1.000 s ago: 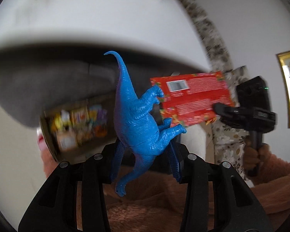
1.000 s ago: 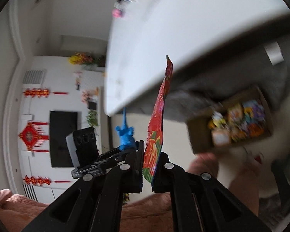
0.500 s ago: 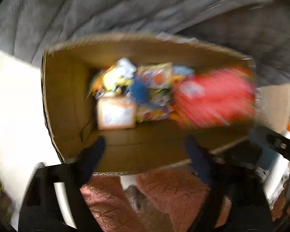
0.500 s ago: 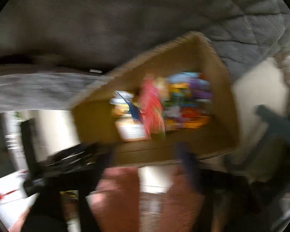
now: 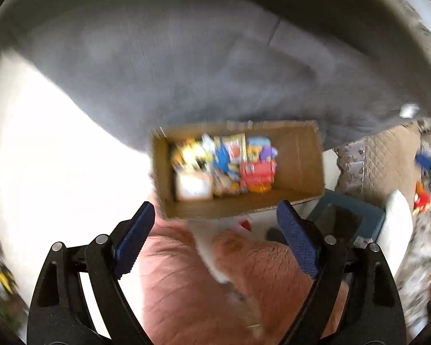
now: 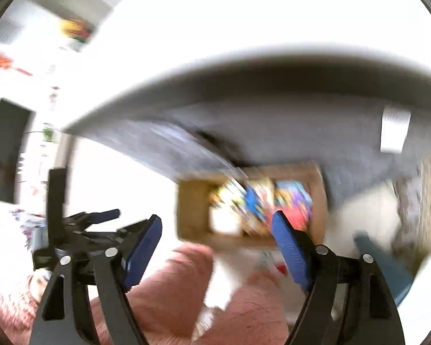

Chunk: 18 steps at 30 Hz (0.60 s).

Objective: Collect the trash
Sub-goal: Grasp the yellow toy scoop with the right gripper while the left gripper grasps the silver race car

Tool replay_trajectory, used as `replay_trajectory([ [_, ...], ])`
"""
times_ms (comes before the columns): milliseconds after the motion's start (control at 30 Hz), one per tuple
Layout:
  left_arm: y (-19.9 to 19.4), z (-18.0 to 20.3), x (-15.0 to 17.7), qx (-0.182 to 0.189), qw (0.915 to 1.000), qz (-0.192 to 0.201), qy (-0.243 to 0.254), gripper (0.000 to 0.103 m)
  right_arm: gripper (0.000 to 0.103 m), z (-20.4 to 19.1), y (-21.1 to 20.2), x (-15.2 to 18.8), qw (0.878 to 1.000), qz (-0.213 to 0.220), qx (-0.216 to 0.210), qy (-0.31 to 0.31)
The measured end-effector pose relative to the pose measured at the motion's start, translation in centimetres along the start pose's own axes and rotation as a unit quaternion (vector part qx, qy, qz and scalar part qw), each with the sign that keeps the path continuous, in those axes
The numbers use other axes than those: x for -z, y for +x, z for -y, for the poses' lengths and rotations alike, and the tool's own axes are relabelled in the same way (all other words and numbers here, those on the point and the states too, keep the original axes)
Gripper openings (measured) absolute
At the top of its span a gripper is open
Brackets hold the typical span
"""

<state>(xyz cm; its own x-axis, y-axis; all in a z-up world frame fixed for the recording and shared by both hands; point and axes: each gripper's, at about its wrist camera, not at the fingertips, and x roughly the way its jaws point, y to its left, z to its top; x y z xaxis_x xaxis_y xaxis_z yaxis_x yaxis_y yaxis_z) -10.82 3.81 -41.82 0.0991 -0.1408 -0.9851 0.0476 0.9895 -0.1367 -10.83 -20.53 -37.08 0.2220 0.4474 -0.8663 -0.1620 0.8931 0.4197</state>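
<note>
Trash lies in the cardboard box [image 5: 298,155] at twelve o'clock beyond both grippers: blue dinosaur [image 5: 222,155], red packet [image 5: 257,172], blurred wrappers, writing unreadable. Left gripper [image 5: 212,241] and right gripper [image 6: 217,244] fingers are released, empty, above pink-clad legs [image 5: 186,281].

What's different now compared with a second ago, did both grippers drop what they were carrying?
Yes. The left gripper let go of the blue dinosaur and the right gripper released the red packet; both now lie in the cardboard box. Both sets of jaws have just been opening and stand wide, with nothing between them. The box stayed beside the grey rug.
</note>
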Motion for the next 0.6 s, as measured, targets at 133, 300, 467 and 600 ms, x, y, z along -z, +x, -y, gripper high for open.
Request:
replay_trajectory([
  [133,-10.0,-1.0,-3.1,-0.008,0.9958,0.09,0.014,0.085,0.087,-6.0,-6.7,-5.9,0.992,0.106,0.011,-0.072],
  [300,-16.5,-3.5,-11.3,-0.012,0.9849,0.169,0.034,0.085,0.097,-10.1,-8.5,-18.6,0.974,0.211,0.036,-0.08],
  [467,-17.0,-6.5,-19.8,0.01,0.9827,0.168,0.077,0.085,0.097,-9.9,-2.8,-34.1,0.977,0.203,0.064,-0.006],
  [600,-15.2,-9.3,-24.8,0.028,0.9845,0.146,0.092,0.085,0.095,-5.7,4.6,-46.2,0.977,0.172,0.086,0.088],
])
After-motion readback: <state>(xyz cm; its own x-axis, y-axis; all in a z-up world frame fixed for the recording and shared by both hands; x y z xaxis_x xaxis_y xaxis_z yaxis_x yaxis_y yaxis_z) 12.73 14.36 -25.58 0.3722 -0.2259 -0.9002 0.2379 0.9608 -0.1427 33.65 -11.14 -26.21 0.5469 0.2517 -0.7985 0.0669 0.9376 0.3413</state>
